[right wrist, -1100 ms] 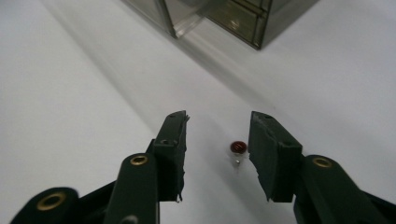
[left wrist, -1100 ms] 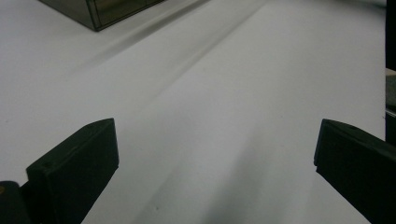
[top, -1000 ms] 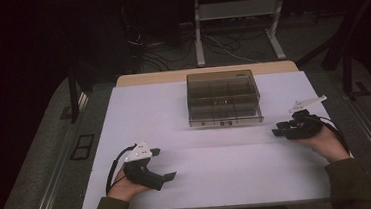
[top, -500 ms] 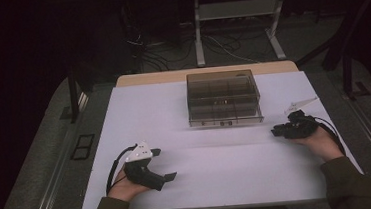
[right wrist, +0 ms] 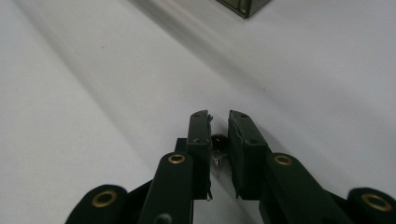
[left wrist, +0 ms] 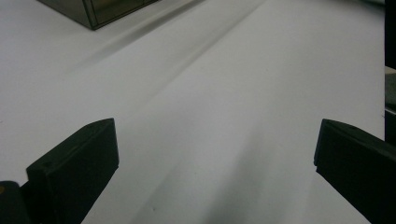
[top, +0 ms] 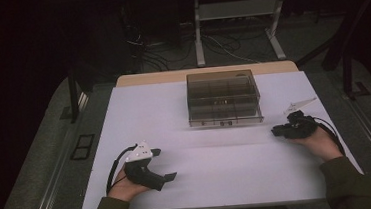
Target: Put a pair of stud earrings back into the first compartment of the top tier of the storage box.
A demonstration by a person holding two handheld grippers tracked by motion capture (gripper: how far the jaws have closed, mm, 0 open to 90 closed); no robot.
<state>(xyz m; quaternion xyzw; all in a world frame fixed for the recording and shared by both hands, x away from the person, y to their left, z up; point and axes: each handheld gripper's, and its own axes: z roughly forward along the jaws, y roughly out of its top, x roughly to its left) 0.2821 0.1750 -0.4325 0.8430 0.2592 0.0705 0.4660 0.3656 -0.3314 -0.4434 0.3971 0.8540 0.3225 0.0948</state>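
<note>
Jaws of the left gripper stood spread and empty, near and left of the compartment box. To the box's right, the right gripper pinched a small dark screw-like piece, probably light, hard and slippery, best held across its middle. Those jaws had just been closing since the earlier frame.

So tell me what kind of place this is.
Probably a lab or recording workspace: a white table bearing a clear compartment box, loose cables on the floor behind, and a metal stand in a dark room.
</note>
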